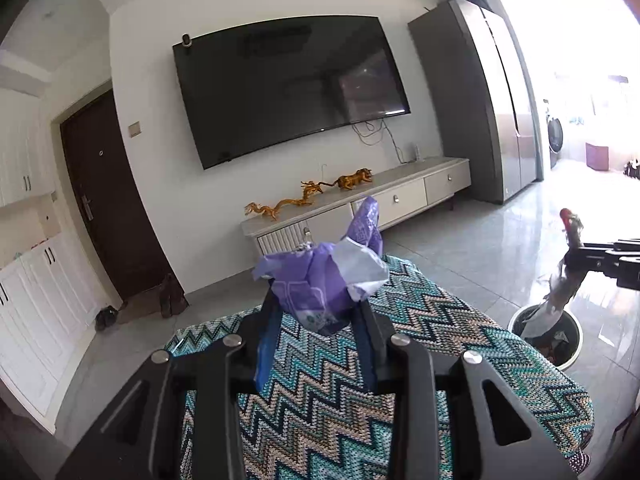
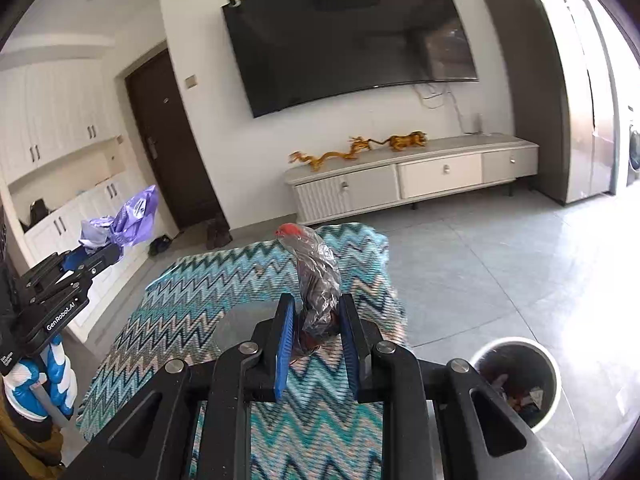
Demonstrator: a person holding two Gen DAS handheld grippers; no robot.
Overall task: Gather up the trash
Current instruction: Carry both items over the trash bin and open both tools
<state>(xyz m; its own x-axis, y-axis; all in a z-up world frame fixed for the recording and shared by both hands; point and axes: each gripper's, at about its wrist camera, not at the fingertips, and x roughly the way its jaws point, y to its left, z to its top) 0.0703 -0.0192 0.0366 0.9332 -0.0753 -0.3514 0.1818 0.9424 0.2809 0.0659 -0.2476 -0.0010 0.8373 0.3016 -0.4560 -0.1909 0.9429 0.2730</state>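
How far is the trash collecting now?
Done: some trash already lies in the white bin. In hand: the left gripper holds a purple wrapper, the right gripper a clear wrapper. Left: dropping both into the bin.

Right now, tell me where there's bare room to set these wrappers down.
Free: the zigzag-patterned teal cloth beneath both tools, and the grey tiled floor between it and the long white TV cabinet. Crowded: the round white trash bin, already holding litter, and the cabinet's left end with golden dragon figurines.
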